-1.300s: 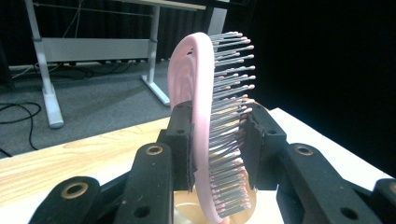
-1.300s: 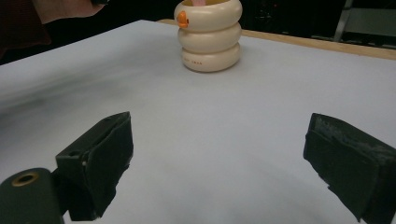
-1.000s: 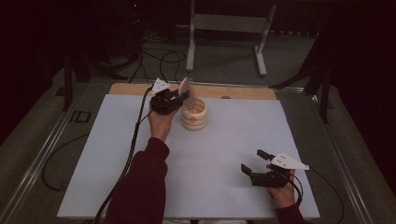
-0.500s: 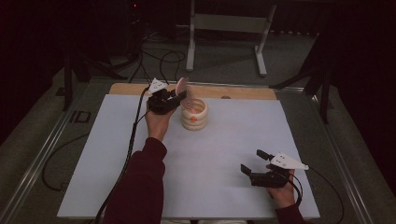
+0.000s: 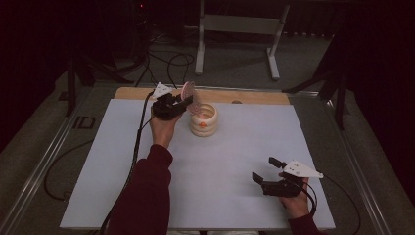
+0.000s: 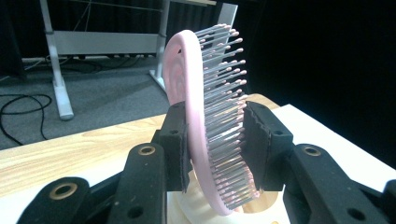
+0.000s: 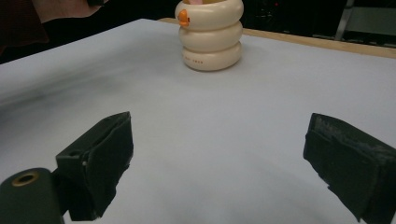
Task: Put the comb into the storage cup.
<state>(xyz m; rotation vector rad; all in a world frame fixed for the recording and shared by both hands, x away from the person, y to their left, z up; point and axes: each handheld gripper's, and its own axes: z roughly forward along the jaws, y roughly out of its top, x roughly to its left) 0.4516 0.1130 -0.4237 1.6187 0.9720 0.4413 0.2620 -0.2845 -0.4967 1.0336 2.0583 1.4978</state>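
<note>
Standing on edge over the cup (image 5: 203, 120) at the table's far side: round pink brush (image 6: 205, 126), grey pink-tipped bristles. Left gripper (image 6: 215, 140) clamps it, one pad on the back, one on the bristle tips; jaws just eased slightly. Right gripper (image 7: 217, 158) spread wide, empty, near edge.

a white mat (image 5: 122, 161) covers the wooden table (image 5: 254, 96); cables (image 5: 169, 61) lie on the floor.
</note>
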